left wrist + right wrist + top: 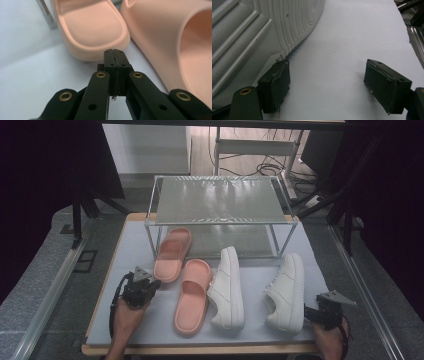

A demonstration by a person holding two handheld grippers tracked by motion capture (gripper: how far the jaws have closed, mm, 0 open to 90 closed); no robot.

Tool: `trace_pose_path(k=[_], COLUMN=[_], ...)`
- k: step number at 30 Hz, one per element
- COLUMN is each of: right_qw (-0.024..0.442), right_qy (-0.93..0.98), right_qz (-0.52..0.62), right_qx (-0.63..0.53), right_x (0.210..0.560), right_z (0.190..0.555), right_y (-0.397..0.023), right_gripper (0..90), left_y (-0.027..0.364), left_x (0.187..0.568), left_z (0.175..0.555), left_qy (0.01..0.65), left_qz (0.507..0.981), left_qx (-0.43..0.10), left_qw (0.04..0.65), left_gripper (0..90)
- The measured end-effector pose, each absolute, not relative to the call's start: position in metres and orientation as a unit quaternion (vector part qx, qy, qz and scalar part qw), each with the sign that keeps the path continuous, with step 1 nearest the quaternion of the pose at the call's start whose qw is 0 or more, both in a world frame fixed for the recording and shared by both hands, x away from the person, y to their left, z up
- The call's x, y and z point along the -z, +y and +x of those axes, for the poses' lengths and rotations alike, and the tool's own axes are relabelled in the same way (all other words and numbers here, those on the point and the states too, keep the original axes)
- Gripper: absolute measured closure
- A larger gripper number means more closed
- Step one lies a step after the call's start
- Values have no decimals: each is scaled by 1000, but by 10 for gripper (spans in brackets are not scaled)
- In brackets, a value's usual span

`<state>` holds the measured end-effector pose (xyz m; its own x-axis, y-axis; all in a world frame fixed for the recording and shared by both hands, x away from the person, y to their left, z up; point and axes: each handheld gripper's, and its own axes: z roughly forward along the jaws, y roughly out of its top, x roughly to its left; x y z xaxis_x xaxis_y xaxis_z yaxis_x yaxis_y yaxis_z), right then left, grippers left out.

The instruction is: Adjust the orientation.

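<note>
Two pink slides and two white sneakers lie on a pale mat. My left gripper (153,283) is shut with nothing in it, its tips just short of the heel of the left pink slide (171,254). In the left gripper view the closed jaws (115,53) point at that slide's heel (92,27), with the second pink slide (175,37) to the right. My right gripper (310,312) stands open behind the heel of the right white sneaker (287,290). In the right gripper view its jaws (329,86) hold nothing, and the sneaker (249,32) lies against the left pad.
A metal-framed rack (220,200) with a shiny upper shelf stands at the back of the table; the left slide's toe reaches under it. The second pink slide (192,295) and the other white sneaker (227,287) lie side by side mid-mat. A rack leg (46,12) stands beside the slide.
</note>
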<state>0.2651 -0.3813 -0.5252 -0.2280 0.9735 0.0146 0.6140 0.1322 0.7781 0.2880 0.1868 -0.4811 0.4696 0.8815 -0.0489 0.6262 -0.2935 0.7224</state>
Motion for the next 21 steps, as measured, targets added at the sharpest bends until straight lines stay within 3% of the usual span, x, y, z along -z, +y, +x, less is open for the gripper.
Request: trace_pose_path(k=[21], right_qw=[262], right_qy=[706], right_qz=[563], right_qx=[-342], right_x=[525], right_z=[265], right_y=[-381], right_gripper=[208], left_y=[169], left_x=[497], left_z=[331], left_qy=[489], left_qz=[777], left_qx=[-197], left_qw=[344], left_gripper=[898])
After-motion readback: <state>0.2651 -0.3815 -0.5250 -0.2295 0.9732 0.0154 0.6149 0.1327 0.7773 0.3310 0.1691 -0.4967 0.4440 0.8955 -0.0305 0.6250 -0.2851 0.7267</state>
